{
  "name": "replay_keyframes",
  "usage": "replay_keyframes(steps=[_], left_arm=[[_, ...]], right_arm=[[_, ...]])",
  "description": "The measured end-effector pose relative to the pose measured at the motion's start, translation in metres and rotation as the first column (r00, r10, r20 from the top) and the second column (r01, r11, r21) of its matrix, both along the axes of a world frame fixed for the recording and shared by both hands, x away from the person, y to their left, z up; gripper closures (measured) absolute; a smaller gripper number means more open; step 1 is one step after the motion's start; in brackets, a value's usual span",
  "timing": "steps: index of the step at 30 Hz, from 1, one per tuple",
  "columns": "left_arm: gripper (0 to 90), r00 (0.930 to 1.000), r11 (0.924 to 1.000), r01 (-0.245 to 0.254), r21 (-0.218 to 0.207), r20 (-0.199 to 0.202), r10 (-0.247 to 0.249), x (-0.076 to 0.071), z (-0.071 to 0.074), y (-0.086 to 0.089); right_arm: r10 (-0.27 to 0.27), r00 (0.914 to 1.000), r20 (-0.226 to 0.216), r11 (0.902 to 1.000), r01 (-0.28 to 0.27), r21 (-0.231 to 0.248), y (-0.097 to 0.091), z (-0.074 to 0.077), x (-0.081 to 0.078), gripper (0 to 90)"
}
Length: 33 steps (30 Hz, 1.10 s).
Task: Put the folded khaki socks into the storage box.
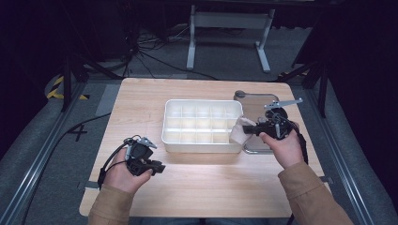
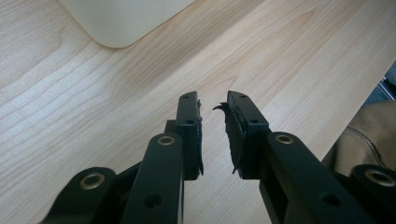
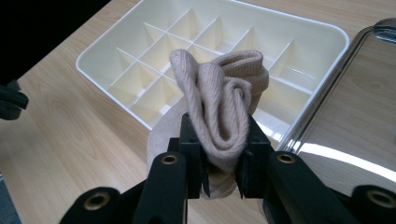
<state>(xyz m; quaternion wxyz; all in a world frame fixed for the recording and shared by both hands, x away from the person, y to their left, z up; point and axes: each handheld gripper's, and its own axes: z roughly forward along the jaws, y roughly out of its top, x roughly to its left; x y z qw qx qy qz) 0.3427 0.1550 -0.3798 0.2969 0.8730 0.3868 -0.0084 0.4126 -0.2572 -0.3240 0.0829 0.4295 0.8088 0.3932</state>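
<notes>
beige sock (image 3: 224,107) clamped in right tool (image 3: 223,154)

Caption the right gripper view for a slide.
Right gripper clamps a rolled beige sock above the white divided organizer box.

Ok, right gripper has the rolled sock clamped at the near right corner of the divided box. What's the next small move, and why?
Probably ease the right gripper forward over a compartment of the white divided box and lower. The beige sock is clamped between its jaws, hanging at the box's edge, and the compartments look empty.
</notes>
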Motion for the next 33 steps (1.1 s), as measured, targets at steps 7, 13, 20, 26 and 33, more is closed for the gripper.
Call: replay_keyframes(steps=[7, 13, 20, 26, 33], left_arm=[[75.3, 1.0, 1.0, 0.001, 0.003, 0.002, -0.001, 0.0, 0.0, 0.0], [75.1, 1.0, 1.0, 0.004, 0.004, 0.0, -0.004, -0.001, 0.0, 0.001], [75.0, 1.0, 1.0, -0.009, 0.002, -0.004, 0.009, -0.004, 0.0, 0.005], [74.8, 0.9999, 0.9999, -0.013, 0.005, -0.008, 0.013, -0.005, -0.001, 0.006], [74.6, 0.9999, 0.9999, -0.013, 0.004, -0.006, 0.013, -0.005, -0.001, 0.006]], right_arm=[[-0.01, 0.9999, -0.01, 0.9986, 0.009, -0.053, 0.005, -0.002, 0.009, 75.5], [-0.015, 0.9998, -0.013, 0.9951, 0.013, -0.098, 0.009, -0.008, 0.016, 75.4], [-0.015, 0.9998, -0.013, 0.9864, 0.013, -0.164, 0.014, -0.017, 0.024, 75.4], [-0.011, 0.9999, -0.01, 0.9795, 0.008, -0.201, 0.019, -0.022, 0.029, 75.3], [0.007, 0.9999, -0.009, 0.9606, -0.009, -0.278, 0.028, -0.028, 0.031, 75.4]])
